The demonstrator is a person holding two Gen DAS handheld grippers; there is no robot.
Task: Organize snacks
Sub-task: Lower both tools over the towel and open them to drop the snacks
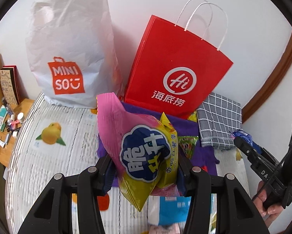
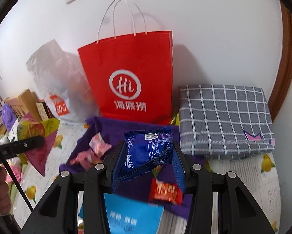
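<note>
My left gripper is shut on a pink and yellow chip bag, held above the bed. It shows at the left of the right wrist view. My right gripper is shut on a blue snack packet, held above a purple cloth. The right gripper also shows at the right of the left wrist view. A red paper bag and a white Miniso bag stand against the wall. Pink candies and a red candy lie on the purple cloth.
A folded grey checked cloth lies right of the red bag. A blue and white pack lies under my right gripper. A wooden side table with small items stands left of the bed. A lemon-print bedsheet covers the bed.
</note>
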